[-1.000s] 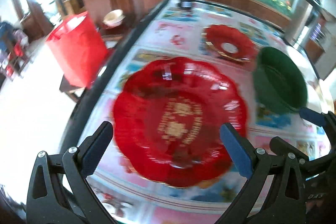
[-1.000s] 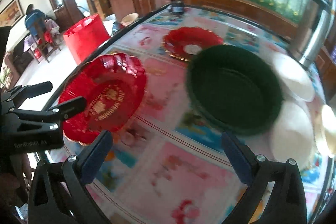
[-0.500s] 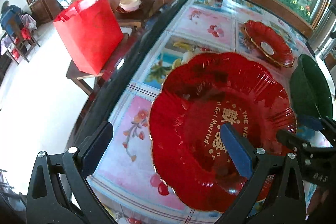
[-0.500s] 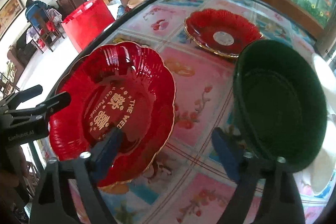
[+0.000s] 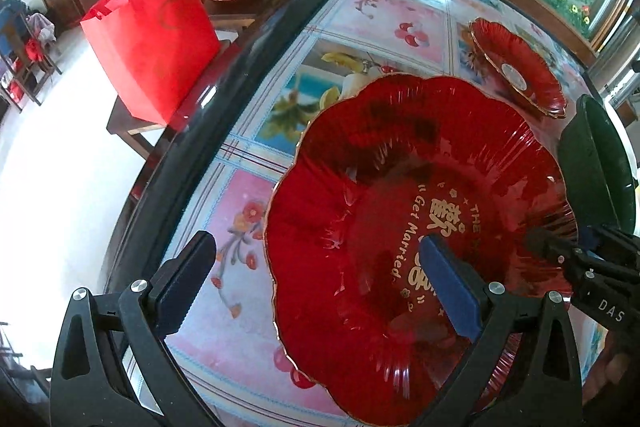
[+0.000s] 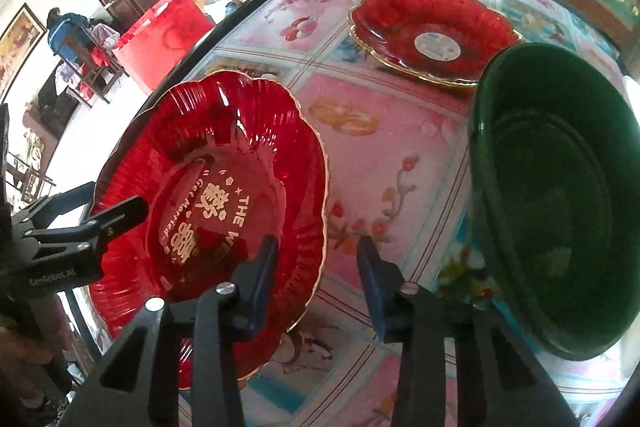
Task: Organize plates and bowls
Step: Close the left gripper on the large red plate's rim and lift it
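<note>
red scalloped glossy plate (image 6: 208,211) sits near the table's (image 5: 400,23) left edge; right gripper (image 6: 316,267) has been closing astride its rim, not yet pinching; left gripper (image 5: 316,283) spread, likely to steady.

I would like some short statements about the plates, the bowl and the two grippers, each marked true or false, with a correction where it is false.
1. The large red plate carries gold lettering. True.
2. The green bowl stands on the large red plate. False: it stands on the table, apart from that plate.
3. The right gripper has the plate's rim between its fingers. True; its jaws have just been closing.
4. The left gripper is shut. False: its jaws stand wide open.
5. The smaller red plate holds food. False: only a round label shows at its centre.
</note>
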